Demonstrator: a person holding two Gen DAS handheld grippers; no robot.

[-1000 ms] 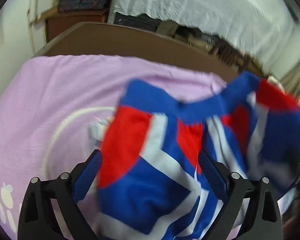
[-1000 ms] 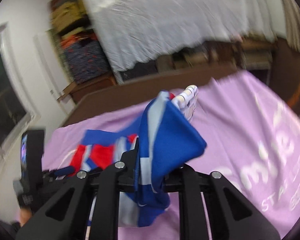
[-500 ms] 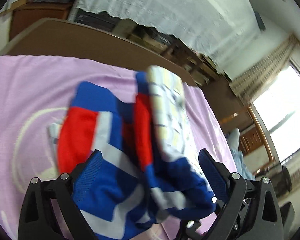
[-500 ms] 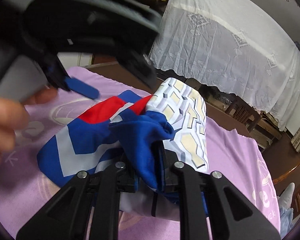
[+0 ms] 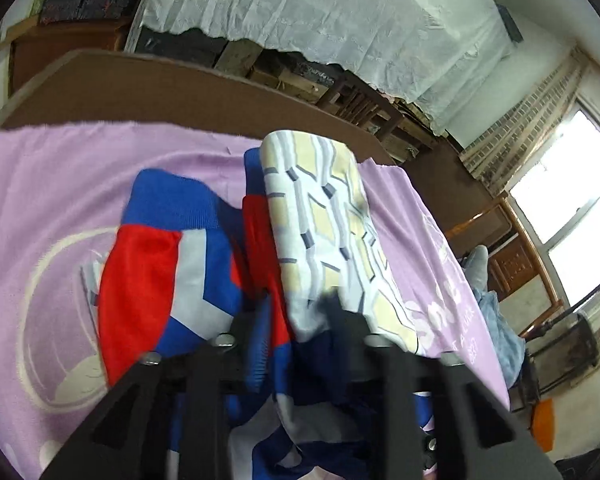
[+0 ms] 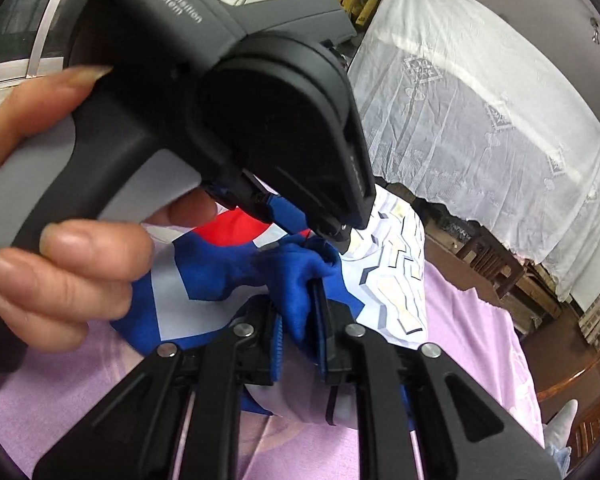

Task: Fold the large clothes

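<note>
Left wrist view: the left gripper [image 5: 296, 316] tilts down over the garment [image 5: 180, 264], a red, blue and white piece with a pale patterned panel folded over its right side. Its jaws have just been closing, and a bunched fold of the cloth stands between them, the blue pad at the left lying against red fabric; motion blur hides whether both pads press, so a firm grip cannot be told. The rest of the garment spreads ahead and to the left of the fingers, on a lilac cloth [image 5: 40, 184] that covers the table [image 5: 140, 88].

In the right wrist view, the right gripper [image 6: 300, 320] points down at a shallow angle with its jaws drawn nearly together, pinching a twisted tuft of the blue fabric. The garment lies directly ahead of it and slightly to the left. Above and to its left, a hand [image 6: 60, 264] curls round the grey handle of the left gripper, whose black body hangs close over the same bundle.
</note>
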